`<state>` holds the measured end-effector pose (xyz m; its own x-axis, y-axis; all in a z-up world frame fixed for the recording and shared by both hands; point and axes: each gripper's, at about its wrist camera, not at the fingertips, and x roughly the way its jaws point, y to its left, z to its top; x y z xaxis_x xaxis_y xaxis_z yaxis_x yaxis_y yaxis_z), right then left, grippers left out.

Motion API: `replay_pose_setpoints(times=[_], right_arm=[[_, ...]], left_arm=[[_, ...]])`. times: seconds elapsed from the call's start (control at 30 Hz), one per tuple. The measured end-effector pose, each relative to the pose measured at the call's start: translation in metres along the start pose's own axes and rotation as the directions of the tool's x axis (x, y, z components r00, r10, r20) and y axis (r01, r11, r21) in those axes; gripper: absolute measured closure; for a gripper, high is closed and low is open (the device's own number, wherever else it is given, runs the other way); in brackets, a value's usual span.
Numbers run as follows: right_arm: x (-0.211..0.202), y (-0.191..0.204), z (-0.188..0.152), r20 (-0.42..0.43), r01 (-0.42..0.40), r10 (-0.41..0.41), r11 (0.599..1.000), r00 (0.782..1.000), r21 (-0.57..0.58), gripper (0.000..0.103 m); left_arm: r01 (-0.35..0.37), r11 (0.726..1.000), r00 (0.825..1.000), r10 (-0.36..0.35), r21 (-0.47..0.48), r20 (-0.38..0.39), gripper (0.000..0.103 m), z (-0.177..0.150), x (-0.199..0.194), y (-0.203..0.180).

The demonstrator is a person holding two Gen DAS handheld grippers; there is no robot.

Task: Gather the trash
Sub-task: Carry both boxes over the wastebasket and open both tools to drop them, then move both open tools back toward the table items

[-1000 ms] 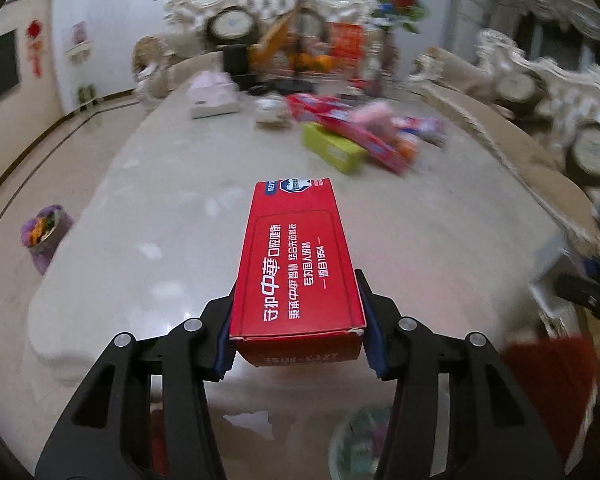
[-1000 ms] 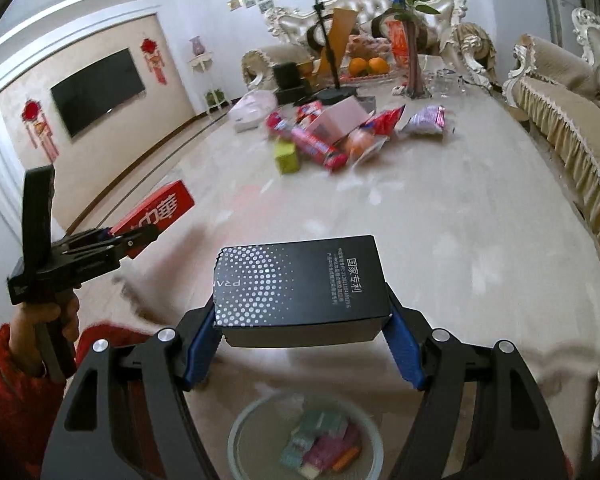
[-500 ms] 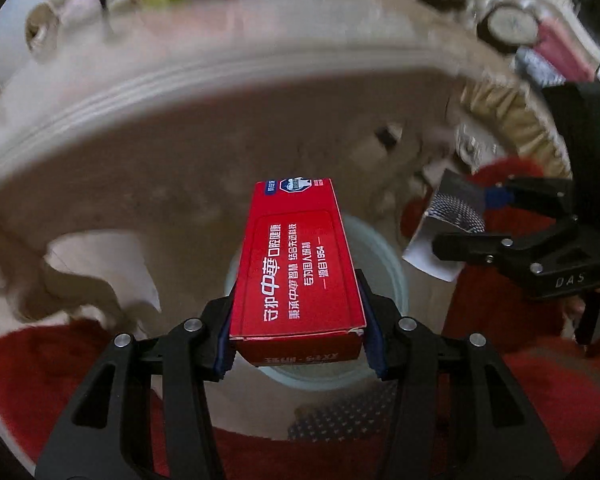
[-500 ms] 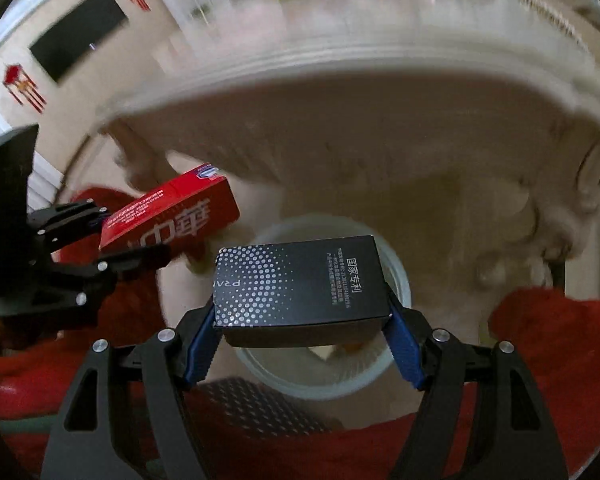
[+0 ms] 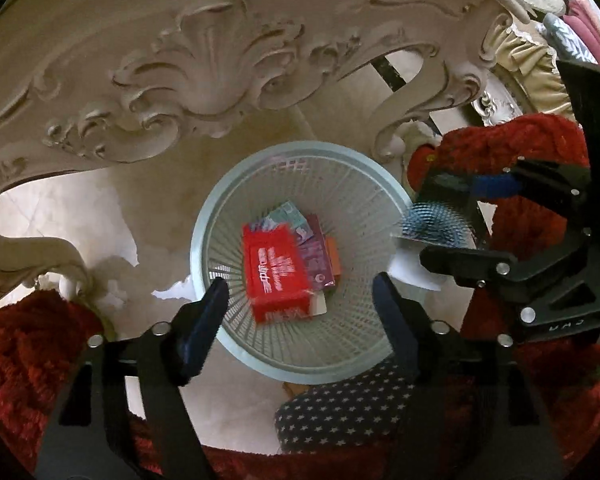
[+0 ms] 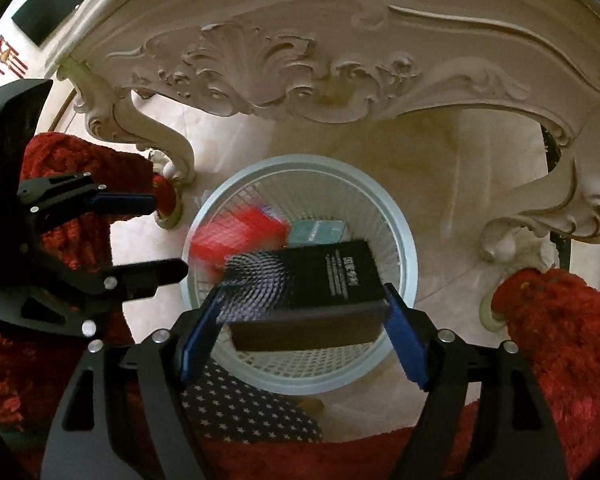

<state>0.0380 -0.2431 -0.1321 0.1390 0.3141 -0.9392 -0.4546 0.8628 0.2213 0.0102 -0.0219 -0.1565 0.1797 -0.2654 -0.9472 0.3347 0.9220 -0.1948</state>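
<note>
A pale mesh waste basket (image 5: pixel 204 220) (image 6: pixel 404 240) stands on the floor under the table's edge. My left gripper (image 5: pixel 300 284) (image 6: pixel 168 236) hangs above it, its jaws opening with nothing between them. The red toothpaste box (image 5: pixel 276 268) (image 6: pixel 232 236), blurred, lies inside the basket on other packets. My right gripper (image 6: pixel 304 290) (image 5: pixel 452 220) hovers over the basket's rim, its jaws opening. The black dotted box (image 6: pixel 320 280) (image 5: pixel 436 224) is still between them, tilted and blurred at its left end, coming loose.
The carved cream table apron (image 5: pixel 220 60) arches over the basket, with a curled leg (image 6: pixel 160 136) on each side. Red fuzzy sleeves (image 5: pixel 20 360) and star-patterned fabric (image 5: pixel 340 400) fill the near edge. Teal (image 5: pixel 292 216) and purple (image 5: pixel 320 256) packets lie in the basket.
Both grippers came down from above the tabletop to over the basket. The left jaws spread and the red box fell in. The black box has tilted and blurred in the right jaws.
</note>
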Motion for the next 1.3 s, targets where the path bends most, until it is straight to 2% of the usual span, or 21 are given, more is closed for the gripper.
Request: replay_pose_setpoints(times=[0.2, 0.5, 0.67, 0.77, 0.87, 0.93, 1.0, 1.03, 1.1, 1.17, 1.2, 1.3], right_arm=[[-0.006, -0.01, -0.005, 0.009, 0.009, -0.009, 0.999, 1.0, 0.038, 0.03], [-0.018, -0.002, -0.003, 0.032, -0.01, 0.009, 0.999, 0.999, 0.038, 0.03], [-0.048, 0.006, 0.003, 0.1, -0.07, 0.069, 0.998, 0.993, 0.01, 0.03], [-0.077, 0.008, 0.011, 0.173, -0.109, 0.107, 0.994, 0.979, 0.001, 0.03], [-0.108, 0.003, 0.025, 0.263, -0.119, 0.117, 0.993, 0.958, -0.008, 0.03], [-0.125, -0.006, 0.04, 0.322, -0.115, 0.113, 0.993, 0.94, -0.011, 0.03], [-0.139, -0.016, 0.058, 0.377, -0.088, 0.075, 0.996, 0.923, 0.015, 0.03], [-0.144, -0.021, 0.068, 0.4, -0.07, 0.052, 0.997, 0.915, 0.029, 0.03], [-0.154, -0.028, 0.086, 0.451, -0.035, 0.012, 0.998, 0.893, 0.043, 0.03], [-0.16, -0.032, 0.103, 0.485, 0.014, -0.036, 0.999, 0.874, 0.05, 0.03], [-0.162, -0.034, 0.109, 0.496, 0.031, -0.051, 0.998, 0.867, 0.049, 0.03], [-0.167, -0.046, 0.136, 0.523, 0.075, -0.093, 0.996, 0.847, 0.056, 0.03]], left_arm=[[-0.009, 1.0, 1.0, 0.009, -0.016, 0.008, 0.029, -0.002, -0.005, 0.006], [-0.031, 0.998, 0.998, 0.034, -0.049, 0.06, 0.029, -0.005, -0.028, 0.014], [-0.025, 0.998, 0.996, 0.029, -0.054, 0.085, 0.029, -0.004, -0.055, 0.016], [-0.015, 0.998, 0.987, 0.024, -0.056, 0.158, 0.029, 0.001, -0.091, 0.016], [-0.035, 0.998, 0.959, 0.048, -0.049, 0.28, 0.029, 0.013, -0.134, 0.017], [-0.05, 0.997, 0.93, 0.066, -0.054, 0.361, 0.029, 0.03, -0.16, 0.021], [-0.106, 0.99, 0.898, 0.136, -0.094, 0.419, 0.029, 0.059, -0.177, 0.031], [-0.13, 0.985, 0.886, 0.169, -0.117, 0.431, 0.029, 0.07, -0.181, 0.035], [-0.162, 0.967, 0.849, 0.238, -0.196, 0.472, 0.029, 0.106, -0.186, 0.051], [-0.156, 0.954, 0.828, 0.268, -0.256, 0.493, 0.029, 0.138, -0.185, 0.067], [-0.168, 0.939, 0.816, 0.304, -0.301, 0.492, 0.029, 0.157, -0.182, 0.076], [-0.177, 0.908, 0.802, 0.357, -0.38, 0.478, 0.029, 0.199, -0.173, 0.095]])
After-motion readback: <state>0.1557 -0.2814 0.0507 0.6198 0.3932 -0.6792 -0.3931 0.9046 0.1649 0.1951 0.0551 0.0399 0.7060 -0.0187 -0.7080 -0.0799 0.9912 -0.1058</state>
